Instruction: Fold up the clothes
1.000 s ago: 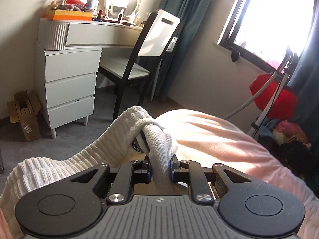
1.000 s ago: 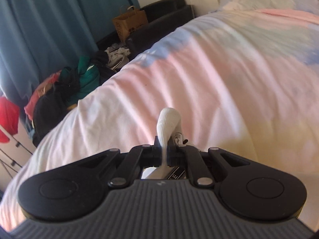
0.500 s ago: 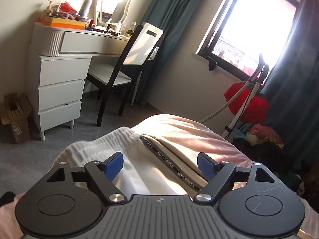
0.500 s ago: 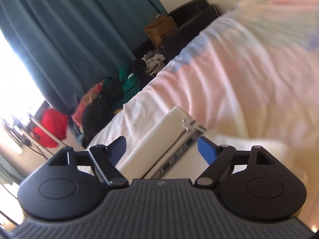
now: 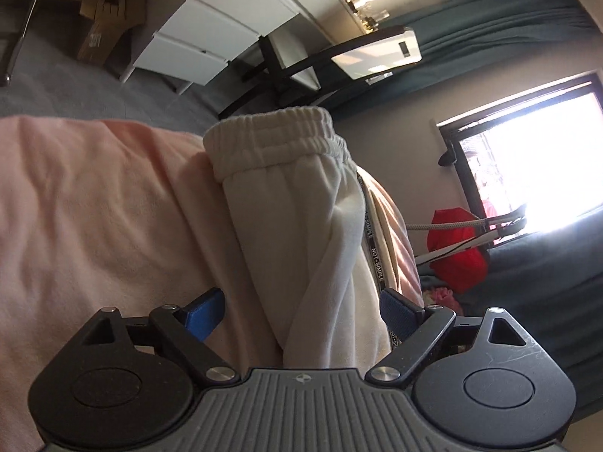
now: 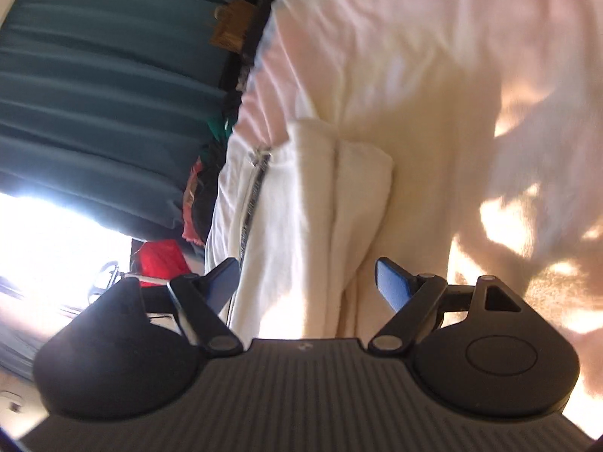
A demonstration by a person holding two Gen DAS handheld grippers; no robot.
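Item 1, change since 1 second ago: my left gripper (image 5: 301,310) and right gripper (image 6: 307,278), then each pinched on white fabric, now stand spread wide with blue pads bare, both views rolled sideways. Item 2, white sweatpants (image 5: 301,203): lying folded lengthwise on the pink bedspread (image 5: 94,207), elastic waistband (image 5: 275,137) at the far end from my left, lettered drawcord (image 5: 377,252) along one edge, fabric running between both pairs of fingers. Item 3, containers: white drawer unit (image 5: 222,26), drawers closed, contents unseen.

Both wrist cams are rolled sideways, sitting close over the bed (image 5: 94,207), and they share the folded white pants (image 5: 301,218) (image 6: 301,207).
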